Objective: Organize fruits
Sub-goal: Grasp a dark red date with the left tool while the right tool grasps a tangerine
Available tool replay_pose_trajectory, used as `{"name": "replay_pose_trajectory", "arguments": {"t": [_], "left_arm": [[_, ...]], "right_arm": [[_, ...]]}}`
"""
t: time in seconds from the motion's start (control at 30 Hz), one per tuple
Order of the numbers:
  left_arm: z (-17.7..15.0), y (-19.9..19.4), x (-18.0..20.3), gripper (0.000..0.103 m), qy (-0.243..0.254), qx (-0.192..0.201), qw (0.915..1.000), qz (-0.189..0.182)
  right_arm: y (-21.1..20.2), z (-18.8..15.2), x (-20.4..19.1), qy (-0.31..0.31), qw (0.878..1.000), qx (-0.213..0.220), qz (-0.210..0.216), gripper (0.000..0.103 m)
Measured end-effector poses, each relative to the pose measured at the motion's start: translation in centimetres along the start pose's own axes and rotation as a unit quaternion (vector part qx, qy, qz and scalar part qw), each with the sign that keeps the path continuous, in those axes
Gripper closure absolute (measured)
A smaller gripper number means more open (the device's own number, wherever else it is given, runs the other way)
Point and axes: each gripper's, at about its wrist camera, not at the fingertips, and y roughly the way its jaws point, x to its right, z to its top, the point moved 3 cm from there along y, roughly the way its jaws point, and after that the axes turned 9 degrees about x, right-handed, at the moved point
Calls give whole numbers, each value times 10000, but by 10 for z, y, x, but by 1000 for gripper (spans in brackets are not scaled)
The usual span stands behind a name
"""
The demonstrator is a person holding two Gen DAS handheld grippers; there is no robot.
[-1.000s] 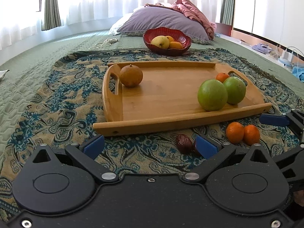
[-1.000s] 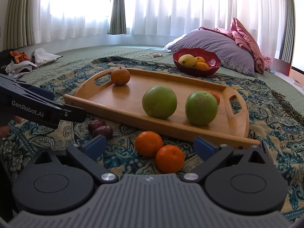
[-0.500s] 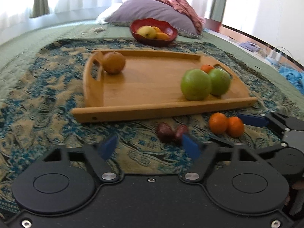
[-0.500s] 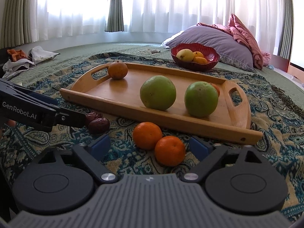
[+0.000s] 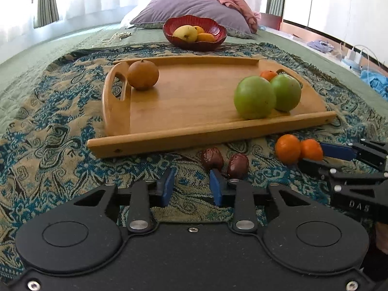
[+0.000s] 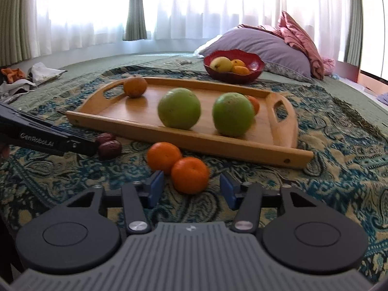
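On patterned blue throw (image 5: 48, 126) over green bedspread (image 5: 36, 55) sits wooden tray (image 5: 194, 131).

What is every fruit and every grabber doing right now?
left gripper: open, holding nothing, just short of the dates.
right gripper: open, the near tangerine sits just ahead, between its tips.
two dates: on the cloth, loose.
two tangerines: on the cloth, touching each other.
two green fruits: resting on the wooden tray.
brown fruit: on the tray, by its handle.
red bowl: holding yellow and orange fruit.
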Motion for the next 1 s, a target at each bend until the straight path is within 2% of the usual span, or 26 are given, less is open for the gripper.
{"name": "replay_pose_trajectory", "arguments": {"t": [0.37, 0.47, 0.6, 0.73, 0.87, 1.0], "left_arm": [[3, 14, 6, 72, -110, 117, 9998, 69], [3, 12, 6, 82, -133, 191, 9997, 72], [0, 7, 8, 88, -26, 322, 9994, 132], [-2, -1, 13, 94, 217, 447, 9987, 145], [0, -6, 13, 95, 168, 522, 9984, 121], [2, 0, 9, 91, -34, 409, 9991, 72]], "right_arm": [[17, 4, -2, 152, 9997, -132, -143, 56], [21, 2, -2, 201, 9996, -125, -181, 57], [18, 0, -3, 203, 9996, -16, -189, 65], [12, 2, -4, 171, 9996, 117, -181, 66], [8, 5, -5, 158, 9994, 184, -234, 66], [8, 7, 0, 325, 9989, 149, -319, 66]]}}
